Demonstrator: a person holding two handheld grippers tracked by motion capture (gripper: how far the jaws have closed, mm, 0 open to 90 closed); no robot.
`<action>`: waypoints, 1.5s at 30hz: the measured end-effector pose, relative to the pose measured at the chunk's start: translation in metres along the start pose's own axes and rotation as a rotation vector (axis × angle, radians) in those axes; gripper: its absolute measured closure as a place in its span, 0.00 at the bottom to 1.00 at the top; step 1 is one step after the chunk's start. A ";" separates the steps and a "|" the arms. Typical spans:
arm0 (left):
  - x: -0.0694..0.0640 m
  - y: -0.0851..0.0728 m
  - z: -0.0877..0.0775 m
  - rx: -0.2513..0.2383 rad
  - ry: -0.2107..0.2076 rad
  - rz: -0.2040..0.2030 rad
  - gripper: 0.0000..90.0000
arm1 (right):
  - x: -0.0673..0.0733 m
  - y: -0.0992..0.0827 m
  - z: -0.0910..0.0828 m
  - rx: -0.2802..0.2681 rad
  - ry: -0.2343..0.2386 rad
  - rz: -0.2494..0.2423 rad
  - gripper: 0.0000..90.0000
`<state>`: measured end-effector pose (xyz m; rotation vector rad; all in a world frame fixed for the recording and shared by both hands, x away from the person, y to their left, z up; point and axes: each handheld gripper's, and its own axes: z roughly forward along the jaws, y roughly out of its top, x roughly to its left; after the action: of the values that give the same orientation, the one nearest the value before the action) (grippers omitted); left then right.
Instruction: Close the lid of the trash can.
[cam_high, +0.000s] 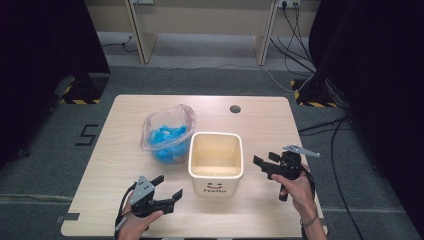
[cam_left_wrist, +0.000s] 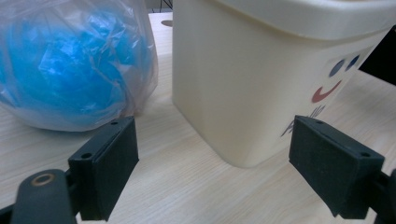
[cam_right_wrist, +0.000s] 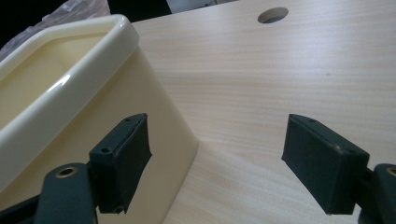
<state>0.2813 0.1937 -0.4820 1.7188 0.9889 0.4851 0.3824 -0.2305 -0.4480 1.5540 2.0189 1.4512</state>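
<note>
At the centre of the high view a cream bin (cam_high: 216, 161) stands upright on the tabletop (cam_high: 260, 120), mouth up, long axis vertical, its "Hello" face toward the bottom edge. The left tongs (cam_high: 167, 189) and right tongs (cam_high: 264, 164) flank it, both released and empty, probably poised to steady it. A clear bag of blue scraps (cam_high: 167, 134) touches its upper-left side.

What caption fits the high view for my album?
Two open grippers flank a cream bin beside a bag of blue stuff.
</note>
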 end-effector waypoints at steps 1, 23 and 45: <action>0.000 -0.001 0.000 0.005 0.001 0.006 0.17 | -0.001 -0.002 0.000 0.001 -0.001 -0.001 0.24; -0.001 -0.023 0.012 0.164 -0.026 0.088 0.17 | -0.006 -0.037 -0.003 0.083 -0.026 -0.044 0.19; 0.003 -0.027 0.012 0.211 -0.009 0.112 0.17 | 0.003 -0.059 -0.010 0.135 -0.049 -0.090 0.18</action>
<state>0.2814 0.1924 -0.5121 1.9710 0.9684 0.4571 0.3381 -0.2309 -0.4885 1.5120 2.1681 1.2553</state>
